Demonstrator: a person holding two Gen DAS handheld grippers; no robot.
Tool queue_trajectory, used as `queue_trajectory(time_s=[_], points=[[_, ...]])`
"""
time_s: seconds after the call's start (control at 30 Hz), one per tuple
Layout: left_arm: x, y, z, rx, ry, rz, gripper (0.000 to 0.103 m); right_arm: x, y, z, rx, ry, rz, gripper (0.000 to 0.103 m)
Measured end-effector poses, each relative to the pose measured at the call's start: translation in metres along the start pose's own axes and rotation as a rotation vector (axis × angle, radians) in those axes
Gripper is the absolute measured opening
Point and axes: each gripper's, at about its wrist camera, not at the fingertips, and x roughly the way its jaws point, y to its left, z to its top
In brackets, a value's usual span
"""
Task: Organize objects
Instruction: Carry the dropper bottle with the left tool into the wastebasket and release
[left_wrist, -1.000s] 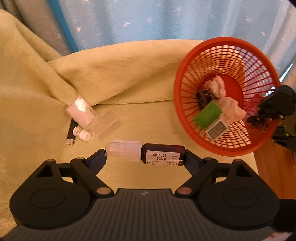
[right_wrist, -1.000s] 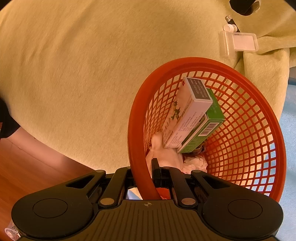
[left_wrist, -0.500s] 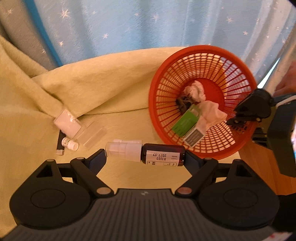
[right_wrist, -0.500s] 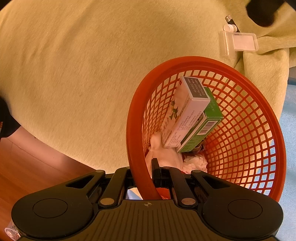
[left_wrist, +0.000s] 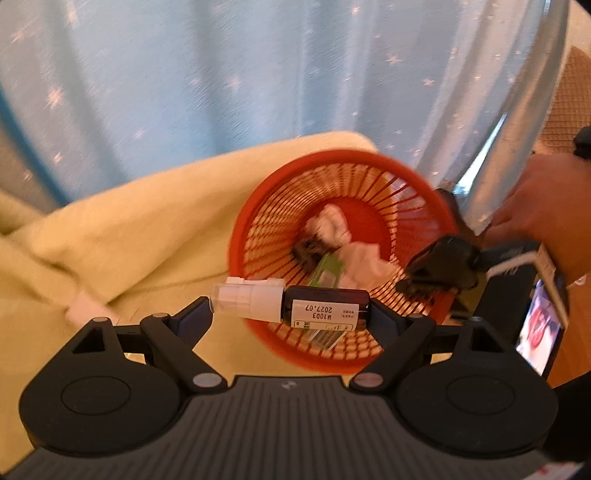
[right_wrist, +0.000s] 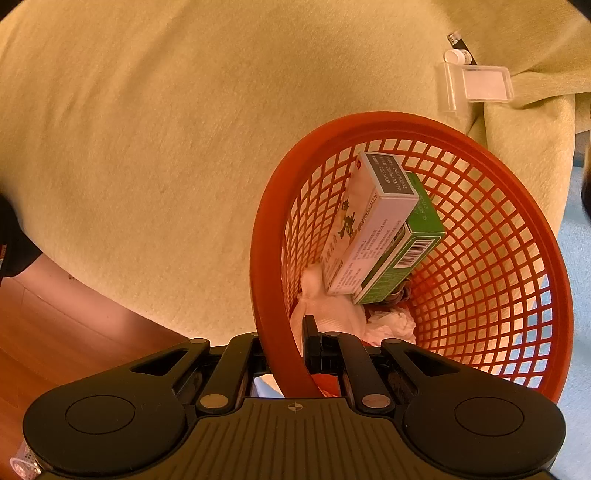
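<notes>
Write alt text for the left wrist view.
The left gripper holds a small brown bottle with a white cap sideways, in front of an orange basket containing crumpled tissues and a green box. The right gripper pinches the basket's rim, with a hand behind it.

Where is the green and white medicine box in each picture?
Left wrist view: the green and white cardboard medicine box lies low in the round orange plastic mesh basket, just behind the brown bottle with the white cap that the left claw holds.
Right wrist view: the box leans against the basket's wall, near the picture's middle.
Shared landmark: the basket, whose rim the right claw grips.
</notes>
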Motion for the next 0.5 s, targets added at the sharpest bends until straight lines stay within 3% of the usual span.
queue_trajectory(time_s=[0.5], points=[[0.021, -0.011, 0.043, 0.022, -0.049, -0.078, 0.086, -0.003, -0.001, -0.003, 0.023, -0.008, 0.008, 0.002]])
